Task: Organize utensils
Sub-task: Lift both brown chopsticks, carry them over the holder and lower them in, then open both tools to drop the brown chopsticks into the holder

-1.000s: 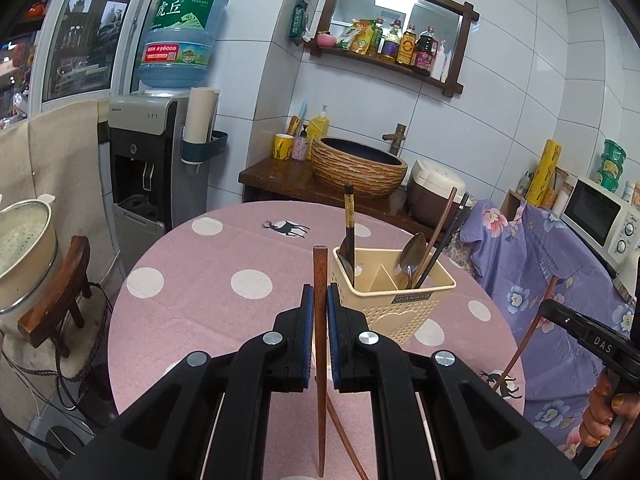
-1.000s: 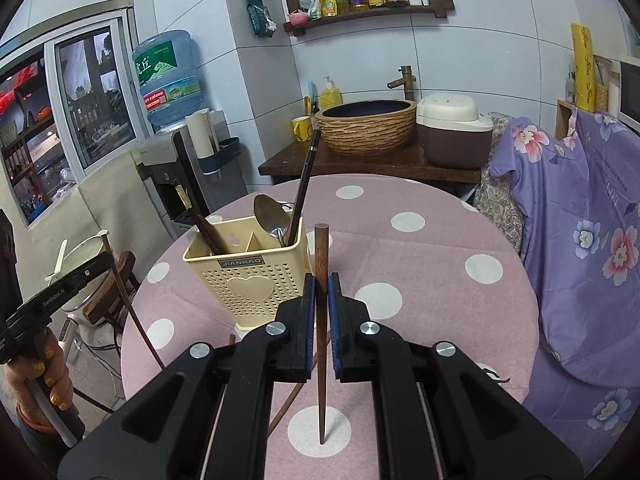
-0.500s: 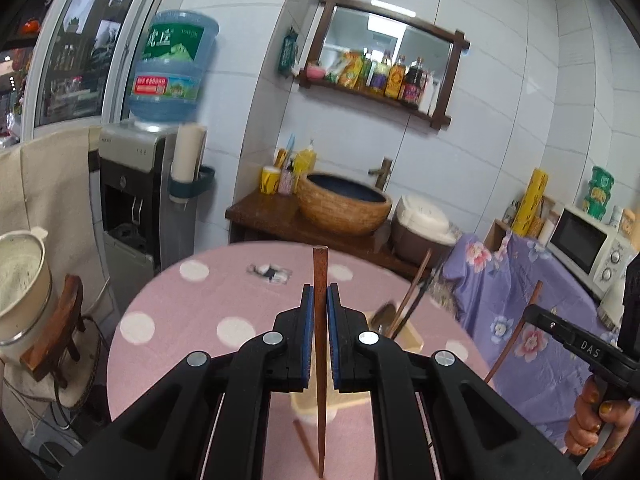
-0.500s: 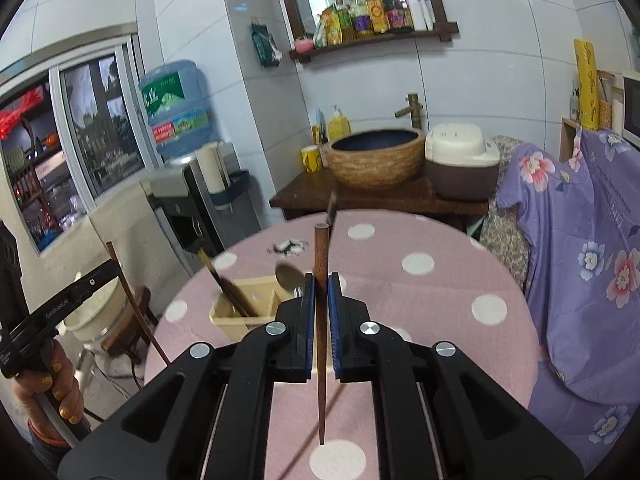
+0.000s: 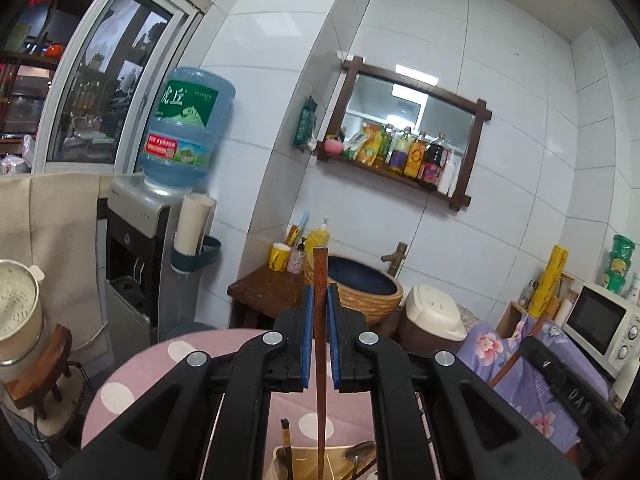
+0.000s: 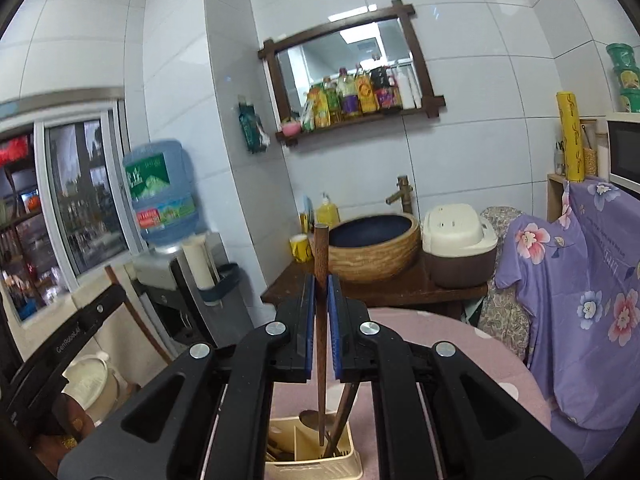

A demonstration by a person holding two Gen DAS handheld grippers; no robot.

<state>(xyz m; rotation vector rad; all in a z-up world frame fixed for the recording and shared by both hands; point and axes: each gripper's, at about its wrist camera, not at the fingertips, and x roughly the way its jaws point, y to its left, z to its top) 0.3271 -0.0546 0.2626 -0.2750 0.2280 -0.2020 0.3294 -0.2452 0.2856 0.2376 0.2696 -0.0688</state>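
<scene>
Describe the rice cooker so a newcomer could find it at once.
Start at the wooden-framed mirror on the white tiled wall and drop to the dark wooden counter below it. The rice cooker sits at the counter's right end, beside the woven basin. Unlike the round tan basin, it has a white lid over a brown body.

1. A water dispenser carries a blue water bottle (green label, red band below).
2. A wood-framed mirror shelf on the white tiled wall holds sauce bottles.
3. A woven basin sits on a dark wooden counter, beside a rice cooker.
4. A microwave stands far right.
5. Purple floral cloth drapes beside the pink polka-dot table.
</scene>
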